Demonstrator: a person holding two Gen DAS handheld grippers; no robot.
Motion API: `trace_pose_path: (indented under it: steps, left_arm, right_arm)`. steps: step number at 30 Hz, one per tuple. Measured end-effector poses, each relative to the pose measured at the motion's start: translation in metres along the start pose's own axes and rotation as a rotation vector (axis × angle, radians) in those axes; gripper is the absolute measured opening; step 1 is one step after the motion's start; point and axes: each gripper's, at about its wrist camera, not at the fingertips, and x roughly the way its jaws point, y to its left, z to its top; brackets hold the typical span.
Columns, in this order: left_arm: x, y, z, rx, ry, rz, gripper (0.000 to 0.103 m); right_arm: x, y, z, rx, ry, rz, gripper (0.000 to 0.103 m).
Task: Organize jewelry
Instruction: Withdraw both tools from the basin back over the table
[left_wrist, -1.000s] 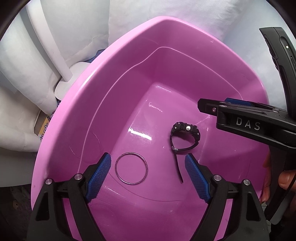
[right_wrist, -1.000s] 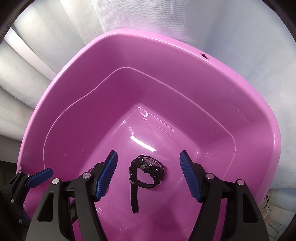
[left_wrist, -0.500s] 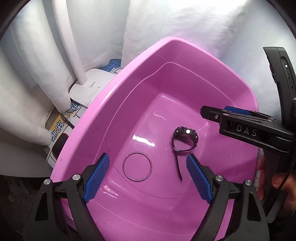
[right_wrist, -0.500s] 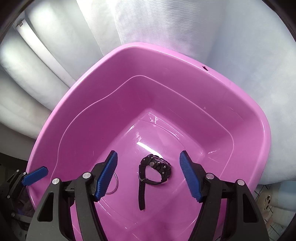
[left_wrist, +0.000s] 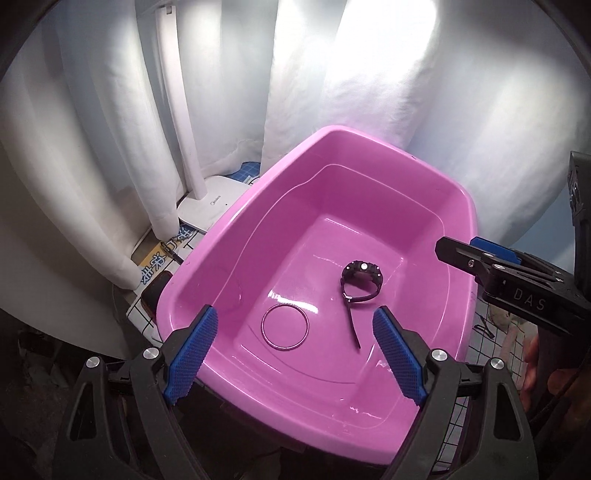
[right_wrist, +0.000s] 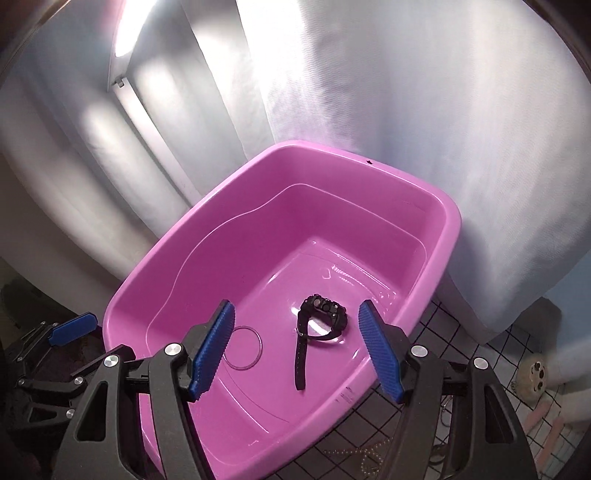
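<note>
watch (left_wrist: 360, 281) + bangle (left_wrist: 284, 326) in pink tub (left_wrist: 458, 192) | both tongs empty, wide

So the surface (right_wrist: 476, 354) was covered with a white cloth with a black grid. A pink tub (left_wrist: 369, 424) was parked right on it, a white lamp base (left_wrist: 210, 206) was set beside the tub, and a bead string (right_wrist: 354, 452) was left lying near the front.
</note>
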Motion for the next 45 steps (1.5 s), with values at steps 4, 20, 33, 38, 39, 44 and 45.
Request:
trace_pose_path:
  steps: [4, 20, 33, 38, 39, 44, 45]
  left_arm:
    - [-0.006, -0.014, -0.011, -0.013, -0.019, -0.013, 0.085]
    - [-0.060, -0.152, -0.088, 0.125, -0.096, -0.187, 0.085]
    - [-0.023, -0.245, -0.188, 0.224, 0.028, -0.228, 0.088]
    - [-0.003, -0.267, -0.218, 0.233, 0.045, -0.218, 0.088]
    - [0.002, -0.268, -0.222, 0.225, 0.047, -0.211, 0.090]
    - [0.022, -0.252, -0.231, 0.131, 0.053, -0.138, 0.093]
    - [0.026, -0.247, -0.230, 0.119, 0.053, -0.119, 0.094]
  right_arm:
    - [-0.032, -0.015, -0.030, 0.019, -0.052, -0.008, 0.067]
    - [-0.160, -0.148, -0.218, 0.203, -0.117, -0.177, 0.067]
    - [-0.217, -0.250, -0.353, 0.382, -0.071, -0.338, 0.067]
    - [-0.211, -0.274, -0.381, 0.409, -0.057, -0.341, 0.067]
    - [-0.209, -0.278, -0.386, 0.414, -0.056, -0.336, 0.067]
    - [-0.198, -0.298, -0.402, 0.454, -0.047, -0.330, 0.067]
    - [-0.196, -0.302, -0.404, 0.464, -0.043, -0.335, 0.067]
